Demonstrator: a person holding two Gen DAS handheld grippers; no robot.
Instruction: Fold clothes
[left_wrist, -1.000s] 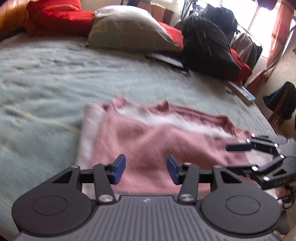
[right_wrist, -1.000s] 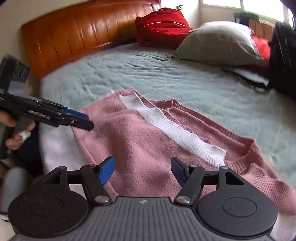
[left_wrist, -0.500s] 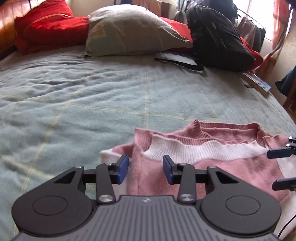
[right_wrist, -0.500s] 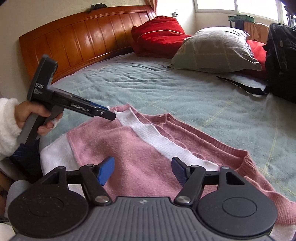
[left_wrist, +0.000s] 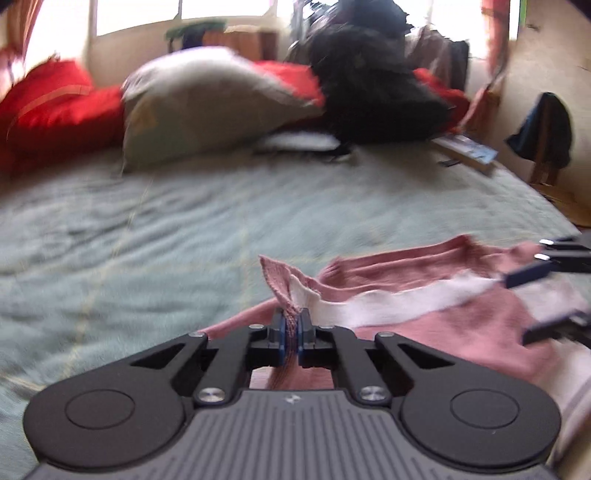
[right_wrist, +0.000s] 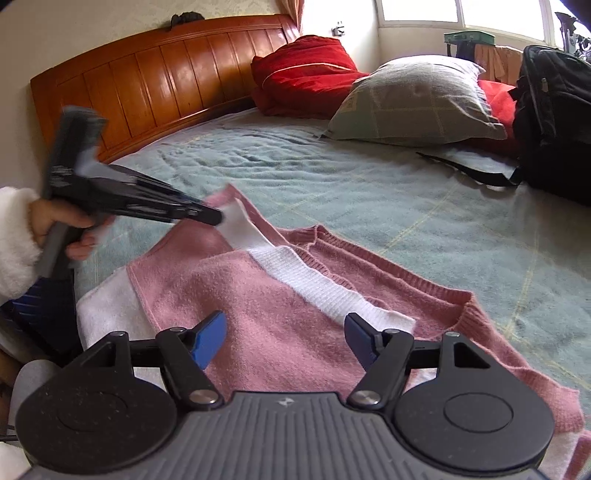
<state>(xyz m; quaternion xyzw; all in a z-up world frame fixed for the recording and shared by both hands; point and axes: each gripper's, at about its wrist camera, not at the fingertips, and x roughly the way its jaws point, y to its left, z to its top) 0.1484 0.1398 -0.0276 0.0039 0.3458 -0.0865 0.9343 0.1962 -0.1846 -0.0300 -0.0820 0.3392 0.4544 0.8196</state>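
A pink knit sweater (right_wrist: 280, 314) with a white ribbed band (right_wrist: 317, 284) lies partly folded on the pale green bedspread (right_wrist: 406, 206). My left gripper (left_wrist: 290, 334) is shut on the sweater's (left_wrist: 424, 325) far left corner, where pink and white cloth bunch up between its blue pads. From the right wrist view the left gripper (right_wrist: 216, 218) lifts that corner off the bed, held by a hand in a white fleecy sleeve (right_wrist: 14, 240). My right gripper (right_wrist: 284, 341) hovers open over the near part of the sweater with nothing between its fingers. It shows at the edge of the left view as the right gripper (left_wrist: 517, 310).
A grey-green pillow (right_wrist: 417, 99), red cushions (right_wrist: 306, 74) and a black backpack (right_wrist: 554, 122) sit at the head and far side of the bed. A wooden headboard (right_wrist: 155, 81) stands at the back left. Bare bedspread stretches beyond the sweater.
My left gripper has closed on the sweater's corner and raised it, rolling as it went. The right gripper has stayed in place and open.
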